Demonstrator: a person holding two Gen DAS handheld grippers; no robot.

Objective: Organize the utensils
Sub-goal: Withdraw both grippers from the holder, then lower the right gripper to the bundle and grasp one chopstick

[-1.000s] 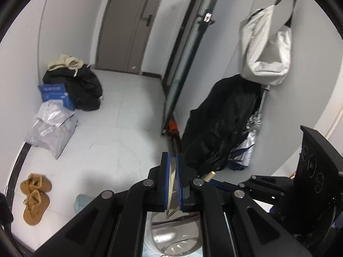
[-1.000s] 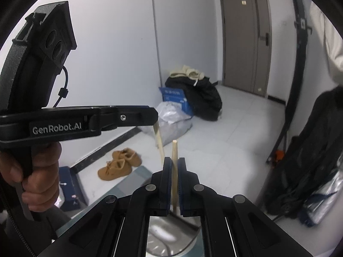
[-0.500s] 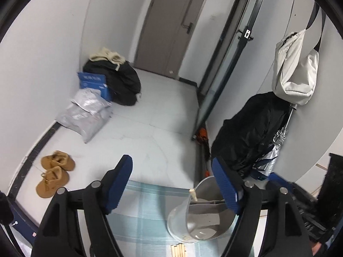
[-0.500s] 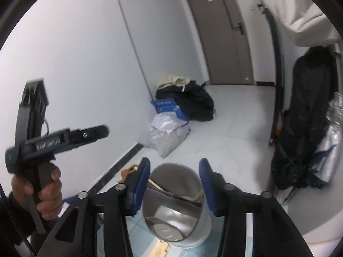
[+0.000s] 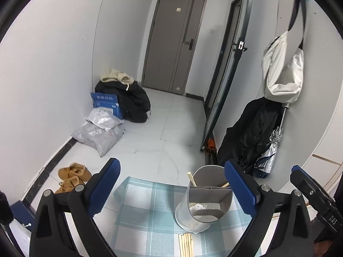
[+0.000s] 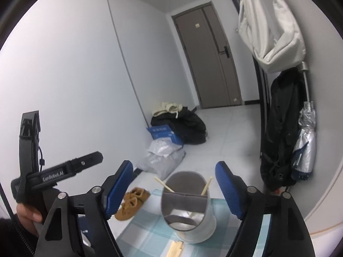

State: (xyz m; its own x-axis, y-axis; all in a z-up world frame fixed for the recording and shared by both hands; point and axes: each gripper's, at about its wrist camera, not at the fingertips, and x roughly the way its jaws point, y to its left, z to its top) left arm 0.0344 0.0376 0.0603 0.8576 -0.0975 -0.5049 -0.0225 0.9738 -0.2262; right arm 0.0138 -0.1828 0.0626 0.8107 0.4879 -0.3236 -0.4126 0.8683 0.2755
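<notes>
A grey metal utensil holder (image 5: 203,199) (image 6: 188,205) with inner dividers stands on a blue-checked cloth (image 5: 148,212). Two wooden chopsticks (image 6: 164,184) lean inside it, their tops sticking out over the rim (image 5: 191,178). Several more chopsticks (image 5: 186,244) (image 6: 175,248) lie on the cloth in front of the holder. My left gripper (image 5: 171,186) hangs above and in front of the holder, jaws opening, nothing between the blue pads. My right gripper (image 6: 174,185) is likewise above the holder, jaws opening and empty. In the right wrist view the left gripper (image 6: 64,171) shows at the left in a person's hand.
The table's far edge is just behind the holder. Beyond it on the floor are brown shoes (image 5: 71,176), grey and black bags (image 5: 100,128) and a blue box (image 5: 106,103). Coats and an umbrella (image 5: 257,135) hang at the right wall.
Both grippers were shut on a chopstick each over the holder; both let go, the chopsticks dropped into the holder, and both grippers drew back and up with jaws spreading wide.
</notes>
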